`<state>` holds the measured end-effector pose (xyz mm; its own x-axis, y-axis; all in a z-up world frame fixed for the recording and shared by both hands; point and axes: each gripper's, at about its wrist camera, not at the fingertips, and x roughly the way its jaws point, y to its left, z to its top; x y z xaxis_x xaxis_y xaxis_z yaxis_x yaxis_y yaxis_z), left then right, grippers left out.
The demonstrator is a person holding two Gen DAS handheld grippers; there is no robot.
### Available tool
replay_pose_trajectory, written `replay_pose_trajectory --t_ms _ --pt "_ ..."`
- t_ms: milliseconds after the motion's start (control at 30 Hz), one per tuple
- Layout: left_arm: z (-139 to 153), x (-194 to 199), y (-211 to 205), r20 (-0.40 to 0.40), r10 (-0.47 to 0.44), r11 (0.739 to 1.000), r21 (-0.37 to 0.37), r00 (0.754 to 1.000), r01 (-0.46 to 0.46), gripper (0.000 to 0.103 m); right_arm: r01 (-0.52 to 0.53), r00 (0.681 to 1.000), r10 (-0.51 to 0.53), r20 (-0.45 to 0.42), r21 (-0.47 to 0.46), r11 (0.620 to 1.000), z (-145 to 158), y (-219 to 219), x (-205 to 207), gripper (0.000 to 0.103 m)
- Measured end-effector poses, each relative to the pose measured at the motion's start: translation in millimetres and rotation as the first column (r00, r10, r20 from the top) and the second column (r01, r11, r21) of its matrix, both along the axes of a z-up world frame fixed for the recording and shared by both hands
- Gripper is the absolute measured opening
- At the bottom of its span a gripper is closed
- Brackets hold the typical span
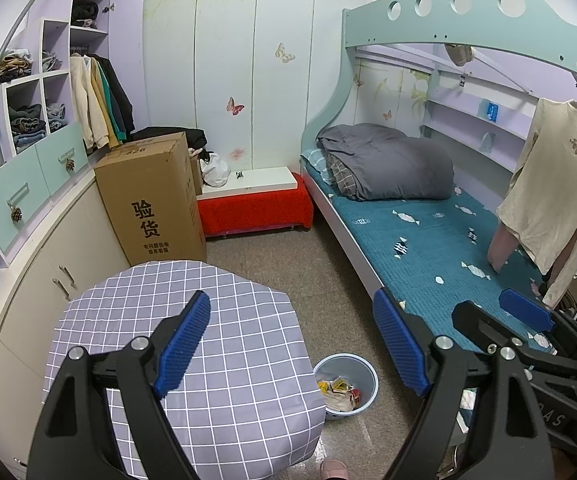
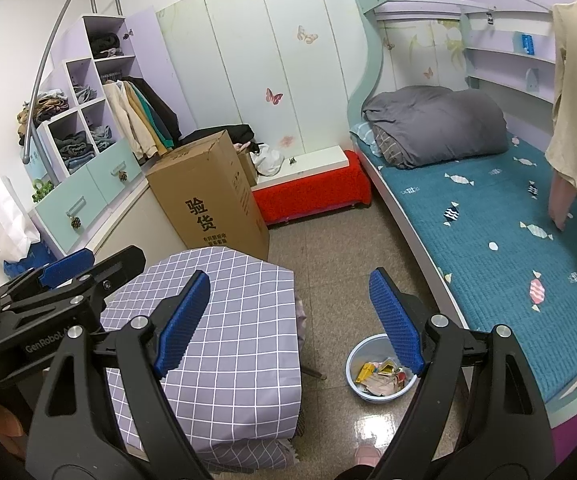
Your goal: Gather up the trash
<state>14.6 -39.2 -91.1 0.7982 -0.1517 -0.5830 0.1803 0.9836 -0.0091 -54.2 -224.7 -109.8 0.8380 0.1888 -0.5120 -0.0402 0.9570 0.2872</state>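
Your left gripper [image 1: 291, 340] is spread wide and holds nothing, and your right gripper [image 2: 290, 322] is the same: jaws apart, empty, both raised high over the room. The trash [image 2: 382, 372] sits well below you, a heap of wrappers and paper inside the pale blue bin [image 2: 354, 356] on the floor, between the table [image 2: 224, 320] under its grey checked cloth and the bed [image 2: 500, 248].

The likely trouble is in the descent. The bin looks light, so a finger catching its rim could tip it and scatter the wrappers over the glossy tiles. The pieces look thin and loose, so a pinch may slide off or lift only part of the heap.

The table edge stands just beside the bin on one side, the bed frame near on the other, which leaves you a narrow lane. The cardboard box [image 1: 150, 200] and the red bench [image 1: 254, 208] stand farther back, out of your way.
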Motion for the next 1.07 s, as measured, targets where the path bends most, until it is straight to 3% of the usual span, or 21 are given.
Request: replay_pose_trajectory --t_ms 800,1067 --pt "-8 19 9 -0.027 0.009 1.0 -0.004 1.0 -0.009 0.082 -0.014 0.999 0.014 -0.035 0.006 1.0 0 4 21 0.081" --pt "-19 30 32 -0.086 0.052 0.999 -0.013 0.995 -0.053 0.082 -0.045 0.996 0.045 -0.079 0.001 0.999 -6 20 37 0.081"
